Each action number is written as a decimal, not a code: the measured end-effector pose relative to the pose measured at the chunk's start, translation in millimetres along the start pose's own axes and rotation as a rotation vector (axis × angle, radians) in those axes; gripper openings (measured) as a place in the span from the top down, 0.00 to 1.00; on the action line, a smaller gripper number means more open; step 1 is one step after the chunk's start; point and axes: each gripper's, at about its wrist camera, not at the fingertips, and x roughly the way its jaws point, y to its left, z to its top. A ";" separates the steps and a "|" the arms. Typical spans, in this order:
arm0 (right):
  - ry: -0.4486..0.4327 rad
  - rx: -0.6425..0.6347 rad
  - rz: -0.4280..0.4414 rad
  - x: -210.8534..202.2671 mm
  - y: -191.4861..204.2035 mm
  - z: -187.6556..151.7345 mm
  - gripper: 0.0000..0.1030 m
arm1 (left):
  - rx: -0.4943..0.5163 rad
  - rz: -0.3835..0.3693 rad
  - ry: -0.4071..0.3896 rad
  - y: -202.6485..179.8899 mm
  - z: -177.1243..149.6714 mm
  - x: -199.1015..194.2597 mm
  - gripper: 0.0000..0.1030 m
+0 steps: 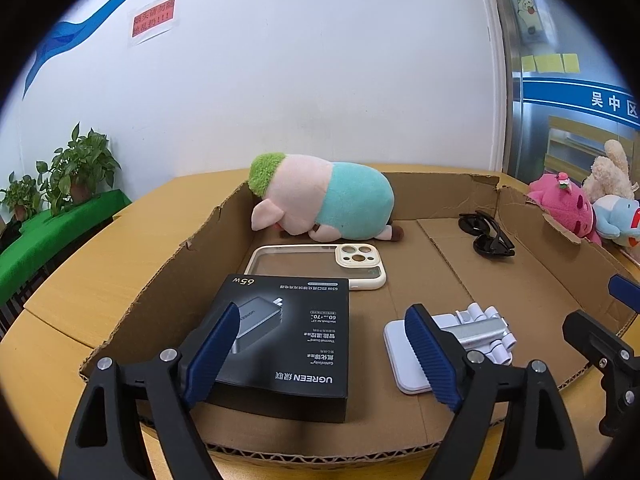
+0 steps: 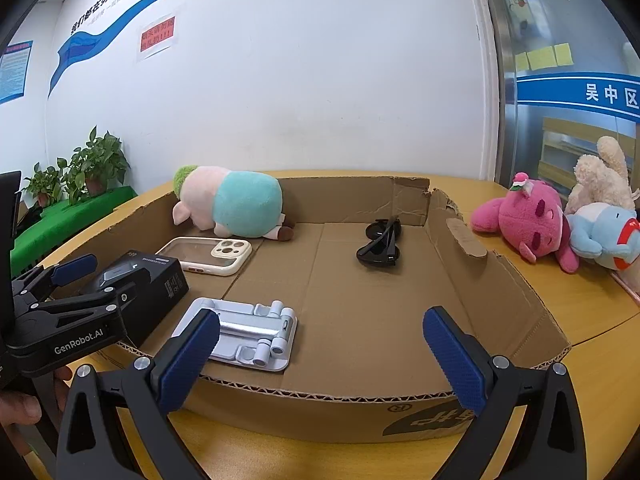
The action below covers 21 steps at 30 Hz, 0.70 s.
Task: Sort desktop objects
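The left gripper has its fingers spread wide and released, hovering over the near end of one shallow cardboard box on the wooden surface. One black UGREEN charger box lies flat between and beneath those fingers, its near-left corner just beside the left finger pad; the pads do not press it. One white folding phone stand lies just behind the right finger. Beyond the fingertips lie one cream phone case, then one plush pig in a teal top against the far wall. One pair of black sunglasses sits far ahead to the right.

The right gripper is also released, fingers wide apart and empty over the box's near rim; the phone stand touches or sits just behind its left finger. Outside the box, right of those fingers, three plush toys lie together: one pink, one cream, one blue. A person's hand shows at the lower left edge.
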 end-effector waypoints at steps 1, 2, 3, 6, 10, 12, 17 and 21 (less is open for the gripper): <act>0.000 0.000 0.000 0.1 0.0 0.0 0.00 | 0.001 0.000 0.000 -0.1 0.2 0.2 0.17; 0.001 0.000 -0.001 -0.3 0.1 -0.3 0.00 | 0.001 0.000 0.001 -0.1 0.2 0.4 0.17; 0.001 0.001 -0.001 -0.6 0.0 -0.8 0.00 | 0.000 0.000 0.001 -0.2 0.1 0.2 0.16; 0.001 0.001 -0.002 -1.3 0.1 -1.4 0.00 | 0.001 -0.001 0.002 -0.4 0.1 0.0 0.16; 0.001 0.000 -0.001 -1.1 -0.2 -1.1 0.00 | 0.001 -0.001 0.003 0.1 0.2 0.6 0.16; 0.001 0.000 0.000 -1.0 -0.4 -0.9 0.00 | 0.001 -0.001 0.004 0.2 0.4 1.0 0.16; 0.001 0.000 0.000 -1.4 -0.3 -1.0 0.00 | 0.002 -0.001 0.005 0.7 0.2 0.8 0.16; 0.001 0.000 -0.001 -1.1 -0.2 -0.8 0.00 | 0.002 -0.001 0.005 0.7 0.3 0.7 0.16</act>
